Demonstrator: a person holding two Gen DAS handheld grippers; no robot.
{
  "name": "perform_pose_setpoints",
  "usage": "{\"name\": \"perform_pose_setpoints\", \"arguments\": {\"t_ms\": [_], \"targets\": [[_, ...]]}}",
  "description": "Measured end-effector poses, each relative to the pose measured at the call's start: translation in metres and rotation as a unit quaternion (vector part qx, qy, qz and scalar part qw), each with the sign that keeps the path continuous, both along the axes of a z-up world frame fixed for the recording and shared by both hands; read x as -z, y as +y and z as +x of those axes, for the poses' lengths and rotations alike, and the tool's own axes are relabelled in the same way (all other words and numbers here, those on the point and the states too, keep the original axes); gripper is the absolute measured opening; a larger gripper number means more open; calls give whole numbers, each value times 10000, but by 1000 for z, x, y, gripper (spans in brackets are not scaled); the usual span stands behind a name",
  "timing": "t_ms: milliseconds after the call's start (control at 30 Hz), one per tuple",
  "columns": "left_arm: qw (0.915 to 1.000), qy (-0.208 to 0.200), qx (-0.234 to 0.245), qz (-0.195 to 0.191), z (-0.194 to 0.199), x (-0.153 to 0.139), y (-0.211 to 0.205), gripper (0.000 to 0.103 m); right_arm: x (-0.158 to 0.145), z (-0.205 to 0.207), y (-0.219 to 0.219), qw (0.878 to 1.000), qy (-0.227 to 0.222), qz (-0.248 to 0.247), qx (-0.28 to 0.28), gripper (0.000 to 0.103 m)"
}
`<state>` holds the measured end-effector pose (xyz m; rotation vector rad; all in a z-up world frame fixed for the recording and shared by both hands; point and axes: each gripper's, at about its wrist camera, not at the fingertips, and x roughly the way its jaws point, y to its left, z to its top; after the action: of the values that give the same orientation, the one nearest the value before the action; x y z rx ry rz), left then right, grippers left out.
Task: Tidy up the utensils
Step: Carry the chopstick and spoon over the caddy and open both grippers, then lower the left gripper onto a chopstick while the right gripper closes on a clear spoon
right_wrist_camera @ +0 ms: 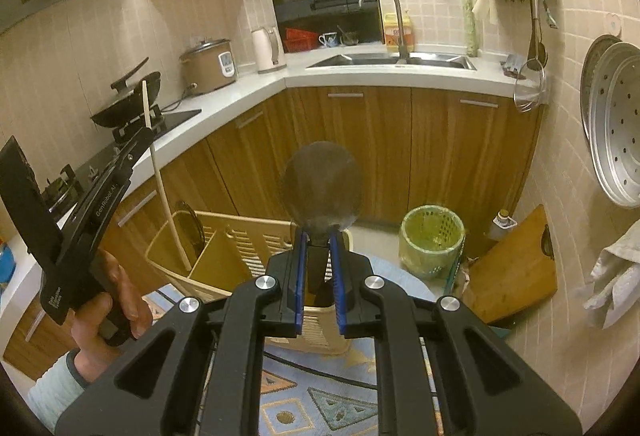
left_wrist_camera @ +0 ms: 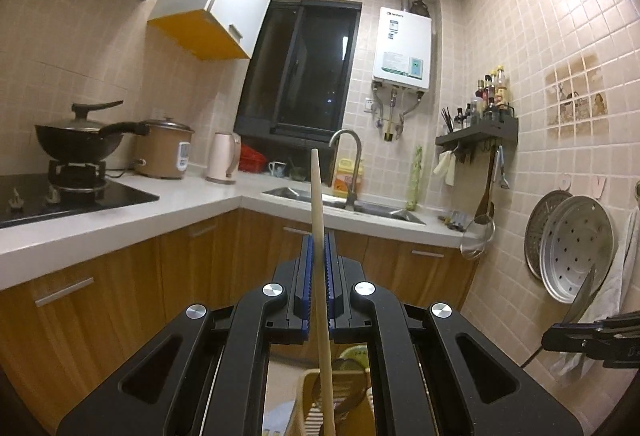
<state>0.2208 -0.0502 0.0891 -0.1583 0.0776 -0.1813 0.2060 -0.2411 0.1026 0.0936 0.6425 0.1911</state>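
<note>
My left gripper (left_wrist_camera: pixel 319 236) is shut on a long pale wooden stick (left_wrist_camera: pixel 318 196), a chopstick or handle, held upright; it also shows in the right wrist view (right_wrist_camera: pixel 158 172), its lower end reaching into the cream slatted utensil holder (right_wrist_camera: pixel 224 256). My right gripper (right_wrist_camera: pixel 319 234) is shut on a dark metal ladle (right_wrist_camera: pixel 322 188), bowl up, held above the holder's near compartment. The right gripper also shows at the right edge of the left wrist view (left_wrist_camera: pixel 560 340), with the ladle bowl edge-on (left_wrist_camera: pixel 582 296). A dark round utensil (right_wrist_camera: pixel 190 228) stands in the holder's left compartment.
The holder stands on a patterned blue cloth (right_wrist_camera: pixel 304 400). A green bin (right_wrist_camera: pixel 432 240) and a wooden cutting board (right_wrist_camera: pixel 516 276) are at the right. Wooden cabinets (right_wrist_camera: pixel 360 144), sink (right_wrist_camera: pixel 392 60), wok (left_wrist_camera: pixel 76 144), rice cooker (left_wrist_camera: pixel 164 152) and hanging steamer trays (left_wrist_camera: pixel 576 248) surround.
</note>
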Motion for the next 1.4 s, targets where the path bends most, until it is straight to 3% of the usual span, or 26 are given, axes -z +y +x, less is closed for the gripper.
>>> {"name": "perform_pose_setpoints", "arguments": {"t_ms": [133,267,333,400,500,533,567,700,867,933,1033,1133,1200,1400], "targets": [[9998,90,112,114,-5,8,0,4,4,1,5,9999,105,-43,-62,10],[9992,271,282,55,-17,9,8,5,9,4,4,9985,409,253,-250,12],[9987,372,356,-47,-24,6,19,14,10,3,0,9972,545,425,-297,15],[9982,435,398,-133,-29,2,28,30,11,-1,-4,9959,657,548,-308,22],[9965,594,484,-349,-42,-3,47,33,8,-13,-9,9958,665,581,-250,39],[9957,643,517,-411,-46,-5,53,35,6,-19,-10,9962,637,551,-206,53],[9951,698,541,-443,-52,-7,58,37,4,-26,-11,9968,580,526,-179,56],[9922,989,673,-349,-72,-12,67,37,-6,-50,-11,9972,546,457,-208,56],[9803,1677,1042,61,-98,-13,66,37,-15,-86,-7,9971,698,266,-112,56],[9714,2030,1211,222,-103,-7,64,37,-13,-96,-7,9959,886,189,-65,56],[9489,2753,1489,410,-110,15,64,37,-1,-109,-6,9912,1315,118,-41,56],[9344,3154,1554,568,-117,37,64,37,17,-119,-5,9847,1735,141,-104,56],[9185,3514,1675,699,-124,57,65,37,31,-123,-3,9801,1977,124,-139,56],[8599,4452,2213,1161,-141,113,58,37,84,-132,-6,9562,2909,289,-165,55]]}}
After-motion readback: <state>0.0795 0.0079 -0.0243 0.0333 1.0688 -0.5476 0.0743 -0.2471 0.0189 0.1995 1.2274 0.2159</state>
